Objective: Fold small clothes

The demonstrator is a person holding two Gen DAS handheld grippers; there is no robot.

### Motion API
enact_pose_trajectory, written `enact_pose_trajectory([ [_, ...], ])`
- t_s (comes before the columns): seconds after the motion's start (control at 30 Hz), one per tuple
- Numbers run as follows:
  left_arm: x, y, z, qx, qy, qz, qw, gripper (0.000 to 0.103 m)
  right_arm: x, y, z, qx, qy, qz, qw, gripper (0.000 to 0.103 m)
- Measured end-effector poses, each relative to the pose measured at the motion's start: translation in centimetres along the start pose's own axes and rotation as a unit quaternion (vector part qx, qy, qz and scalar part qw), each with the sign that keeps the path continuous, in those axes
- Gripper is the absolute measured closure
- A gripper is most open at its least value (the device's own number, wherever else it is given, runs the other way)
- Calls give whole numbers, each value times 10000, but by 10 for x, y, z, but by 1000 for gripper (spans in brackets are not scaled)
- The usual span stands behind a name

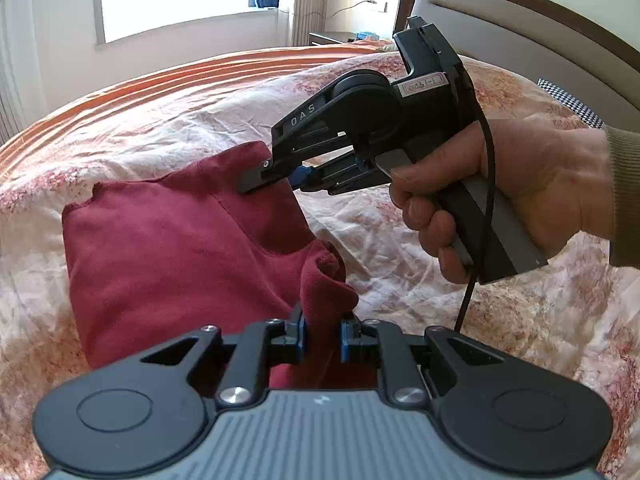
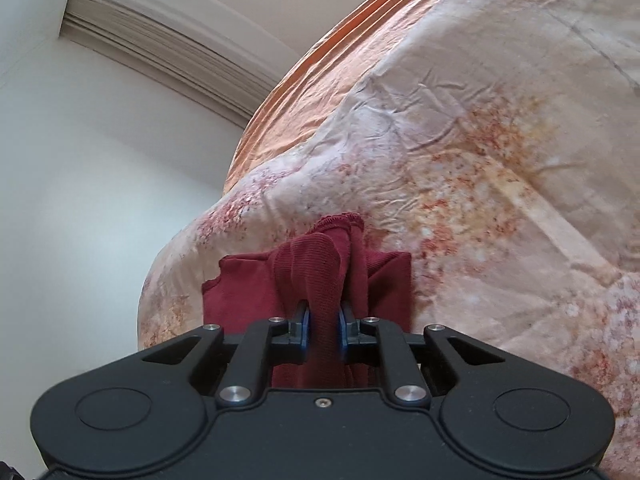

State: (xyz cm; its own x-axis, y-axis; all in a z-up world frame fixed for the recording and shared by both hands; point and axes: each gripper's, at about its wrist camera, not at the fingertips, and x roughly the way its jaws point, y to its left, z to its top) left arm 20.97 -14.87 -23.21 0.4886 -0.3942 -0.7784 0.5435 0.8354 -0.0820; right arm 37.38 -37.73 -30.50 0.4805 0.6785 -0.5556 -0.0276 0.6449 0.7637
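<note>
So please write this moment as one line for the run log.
stage: fold under way | left gripper: shut on red garment | right gripper: shut on red garment | surface: floral bedspread

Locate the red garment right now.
The red garment hangs low and left of centre in the left wrist view, over the floral bedspread, pinched by the left gripper below and the right gripper at its upper corner.

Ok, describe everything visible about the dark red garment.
The dark red garment is soft knit with a stitched hem and a vertical seam. It is partly lifted off the floral bedspread, bunched between the pads of the left gripper, while the right gripper pinches its far upper corner. Its lower part hangs slack.
</note>
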Motion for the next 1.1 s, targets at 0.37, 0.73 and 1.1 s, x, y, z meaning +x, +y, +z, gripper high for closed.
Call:
enact_pose_trajectory([
  [0.37,11,0,4,-172,206,-32,9996,84,-3,-2,-2,-13,-24,-122,9999,75],
  [0.73,9,-5,4,-151,224,-40,9996,60,-14,-1,-4,-84,-95,-183,9998,67],
  [1.1,0,-39,-15,832,125,37,9964,39,-56,0,-32,-252,-365,-229,9988,59],
])
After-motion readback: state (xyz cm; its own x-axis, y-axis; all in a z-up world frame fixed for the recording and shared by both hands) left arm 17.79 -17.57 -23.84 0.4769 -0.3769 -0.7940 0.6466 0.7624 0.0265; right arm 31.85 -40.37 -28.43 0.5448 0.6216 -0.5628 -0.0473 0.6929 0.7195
